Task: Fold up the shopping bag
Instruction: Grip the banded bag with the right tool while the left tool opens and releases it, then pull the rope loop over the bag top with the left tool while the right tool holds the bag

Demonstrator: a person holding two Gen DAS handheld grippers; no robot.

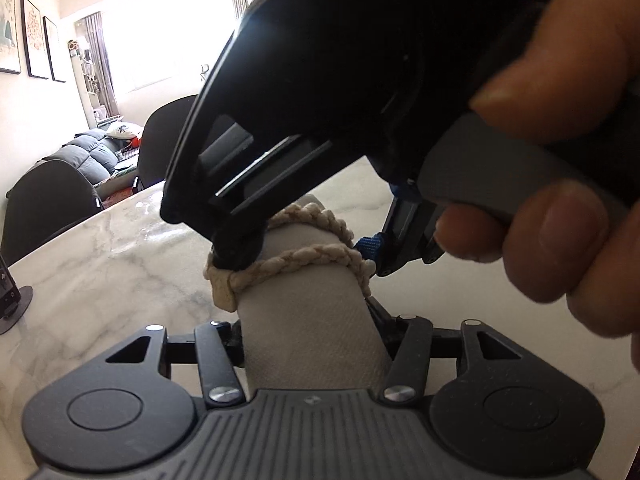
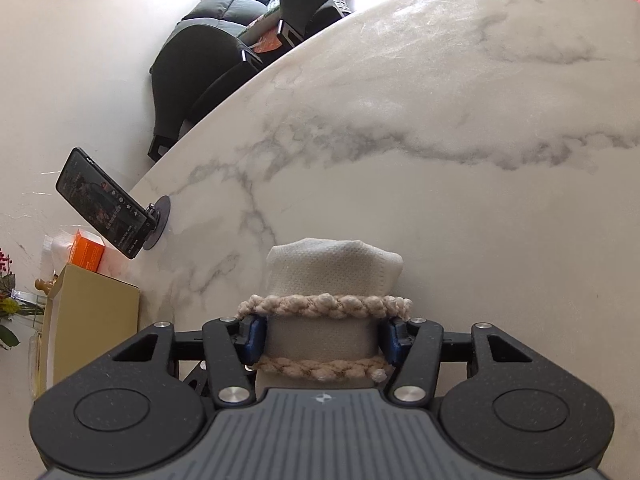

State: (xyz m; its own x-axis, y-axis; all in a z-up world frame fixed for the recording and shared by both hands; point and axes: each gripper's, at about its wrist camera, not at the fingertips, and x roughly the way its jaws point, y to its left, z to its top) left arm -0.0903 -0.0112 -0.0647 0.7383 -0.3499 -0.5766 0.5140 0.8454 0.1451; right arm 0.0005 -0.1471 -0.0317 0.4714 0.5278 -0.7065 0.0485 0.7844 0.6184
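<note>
At 6 o'clock in the left wrist view, the left gripper (image 1: pixel 312 336) is clamped on the near end of the rolled shopping bag (image 1: pixel 308 320), a beige roll bound by its braided rope handle (image 1: pixel 304 262). Right gripper body and a hand (image 1: pixel 560 216) fill 1–3 o'clock. Marble counter (image 1: pixel 100 248) underneath.

Right wrist view: right gripper (image 2: pixel 320 340) at 6 o'clock, blue pads pinching the roll between two rope loops; bag end points to 12. Phone on stand (image 2: pixel 104 204) at 9 o'clock.
</note>
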